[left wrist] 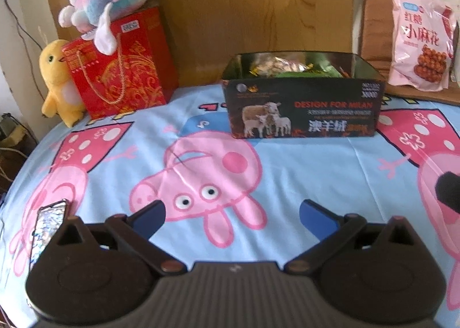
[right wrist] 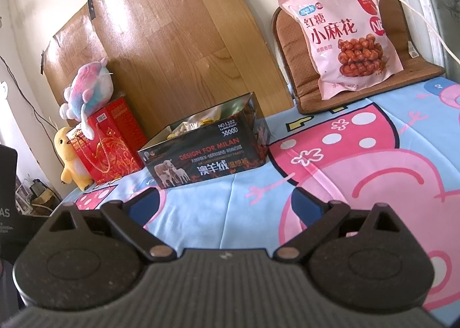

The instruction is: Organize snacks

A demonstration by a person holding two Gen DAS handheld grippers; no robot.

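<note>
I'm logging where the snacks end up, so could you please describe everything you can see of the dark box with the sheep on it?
The dark box is an open-topped rectangular carton, seemingly glossy printed cardboard with a shiny lining. Its front shows sheep, red "DESIGN FOR MILAN" lettering and white Chinese characters. It sits upright on the cartoon-pig sheet, near the wooden board, apart from the red gift bag beside it. Wrapped snacks already lie inside. Neither gripper touches it.

Blue pig-print cloth covers surface; on it: dark box, red gift bag, yellow plush, phone.
</note>
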